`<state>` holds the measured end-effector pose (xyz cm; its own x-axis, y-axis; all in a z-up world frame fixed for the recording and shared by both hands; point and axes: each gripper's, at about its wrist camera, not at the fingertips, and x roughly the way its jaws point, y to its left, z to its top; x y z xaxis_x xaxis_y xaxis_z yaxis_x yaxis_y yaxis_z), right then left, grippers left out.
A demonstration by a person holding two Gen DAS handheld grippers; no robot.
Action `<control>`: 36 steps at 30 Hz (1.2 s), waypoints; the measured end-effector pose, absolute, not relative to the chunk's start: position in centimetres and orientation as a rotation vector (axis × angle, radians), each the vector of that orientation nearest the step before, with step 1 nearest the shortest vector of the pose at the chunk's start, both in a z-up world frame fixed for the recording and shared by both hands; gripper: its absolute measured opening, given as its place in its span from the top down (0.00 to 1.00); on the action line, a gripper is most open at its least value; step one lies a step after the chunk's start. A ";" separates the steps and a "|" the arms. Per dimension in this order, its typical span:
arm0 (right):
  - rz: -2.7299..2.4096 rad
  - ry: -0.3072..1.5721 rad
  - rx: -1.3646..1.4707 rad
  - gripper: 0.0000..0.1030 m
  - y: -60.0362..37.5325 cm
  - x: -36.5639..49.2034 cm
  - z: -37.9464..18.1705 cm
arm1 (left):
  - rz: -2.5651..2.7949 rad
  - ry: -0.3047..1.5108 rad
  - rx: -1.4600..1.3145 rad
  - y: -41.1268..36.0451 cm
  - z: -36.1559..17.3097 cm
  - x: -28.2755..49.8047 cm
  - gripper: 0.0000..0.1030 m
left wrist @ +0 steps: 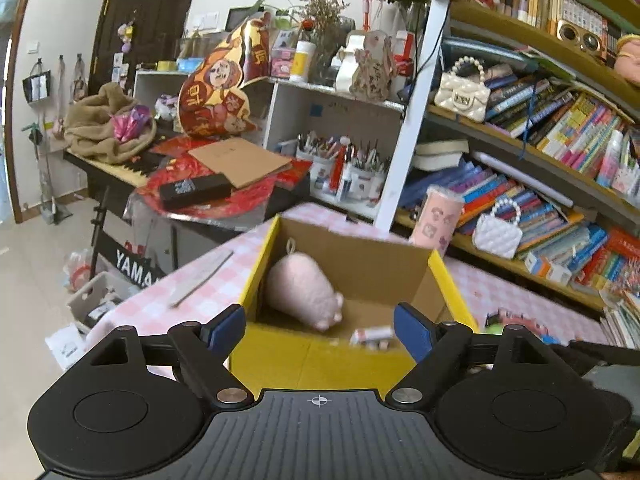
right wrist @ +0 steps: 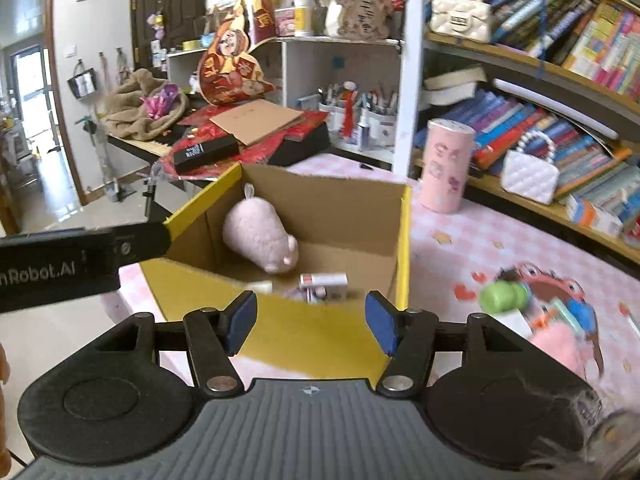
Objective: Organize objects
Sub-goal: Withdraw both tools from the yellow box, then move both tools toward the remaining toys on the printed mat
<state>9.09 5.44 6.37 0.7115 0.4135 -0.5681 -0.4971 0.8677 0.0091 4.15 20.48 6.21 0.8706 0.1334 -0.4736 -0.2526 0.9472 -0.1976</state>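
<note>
I've got both grippers over the yellow-rimmed cardboard box (right wrist: 352,208). Left gripper (left wrist: 320,330) spread wide, nothing between its blue pads; right gripper (right wrist: 312,320) likewise gaping and empty. Inside the box, a fuzzy pink plush (right wrist: 260,234) leans in the corner, and a small white carton (right wrist: 324,280) lies flat on the floor beside it.

Pretty cluttered room from where I'm sitting: packed bookshelf (left wrist: 560,128) on the right, white cubby shelf (left wrist: 320,116) at the far side, Yamaha keyboard (left wrist: 132,168) on the left, dark door (left wrist: 148,20), glossy tile floor (left wrist: 32,280), daylight through the left doorway (right wrist: 32,120).
</note>
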 end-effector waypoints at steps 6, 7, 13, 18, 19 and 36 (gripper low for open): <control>0.436 0.612 -0.135 0.43 4.6 4.7 5.4 | 0.204 0.511 -0.276 20.5 4.4 0.4 0.19; 0.423 0.612 -0.133 0.42 4.6 4.1 5.1 | 0.200 0.518 -0.271 20.5 4.2 -0.2 0.19; 0.340 0.636 -0.119 0.40 3.6 -0.2 3.3 | 0.199 0.560 -0.215 20.2 2.9 -3.5 0.15; 0.275 0.675 -0.095 0.39 2.2 -2.3 2.0 | 0.170 0.601 -0.199 19.9 2.0 -5.5 0.14; 0.263 0.681 -0.089 0.39 2.0 -2.6 1.9 | 0.160 0.610 -0.193 19.7 1.8 -5.7 0.14; 0.035 0.750 -0.038 0.29 -4.1 -5.2 0.4 | -0.092 0.670 -0.092 13.2 1.0 -4.5 0.11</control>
